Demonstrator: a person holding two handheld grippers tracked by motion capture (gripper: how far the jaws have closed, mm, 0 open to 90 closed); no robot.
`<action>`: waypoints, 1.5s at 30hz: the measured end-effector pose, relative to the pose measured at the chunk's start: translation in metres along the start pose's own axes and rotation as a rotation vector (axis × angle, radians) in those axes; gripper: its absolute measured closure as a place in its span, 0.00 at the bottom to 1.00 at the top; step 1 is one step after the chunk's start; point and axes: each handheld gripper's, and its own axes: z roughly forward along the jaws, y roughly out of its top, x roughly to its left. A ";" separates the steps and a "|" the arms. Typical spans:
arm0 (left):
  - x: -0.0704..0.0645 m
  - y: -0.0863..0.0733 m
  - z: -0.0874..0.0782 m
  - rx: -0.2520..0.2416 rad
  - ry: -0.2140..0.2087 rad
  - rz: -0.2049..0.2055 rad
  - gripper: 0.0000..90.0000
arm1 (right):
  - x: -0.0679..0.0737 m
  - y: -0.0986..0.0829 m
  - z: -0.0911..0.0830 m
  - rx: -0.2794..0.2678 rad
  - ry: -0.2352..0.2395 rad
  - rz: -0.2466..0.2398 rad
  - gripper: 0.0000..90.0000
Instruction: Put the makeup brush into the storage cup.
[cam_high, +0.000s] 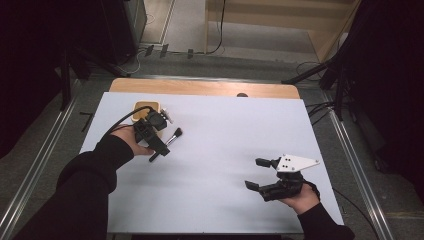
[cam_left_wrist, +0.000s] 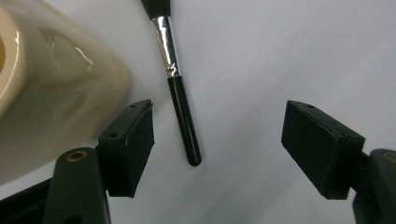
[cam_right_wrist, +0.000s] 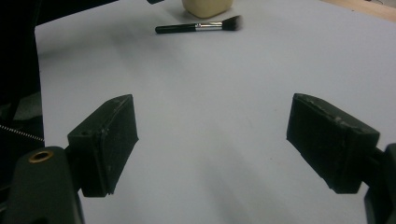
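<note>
From above, my left tongs hover by the worktop's far left corner, over a brush lying just beside a cream cup; my right tongs sit near the right edge, well apart from both. Along the left tongs, I see the jaws spread wide, the brush lying loose between them and nearer the left jaw, the cup beside it. Along the right tongs, the jaws gape over bare worktop; brush and cup lie far off.
</note>
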 end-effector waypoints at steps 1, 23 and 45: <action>0.001 0.000 0.001 -0.006 0.001 0.010 0.30 | 0.000 0.000 0.000 0.000 0.000 -0.001 0.19; 0.008 0.001 0.024 0.028 0.005 -0.017 0.26 | 0.000 0.000 0.000 0.005 0.003 0.000 0.19; 0.007 -0.001 0.050 0.067 0.033 -0.092 0.45 | 0.000 0.000 -0.001 0.003 0.006 0.001 0.20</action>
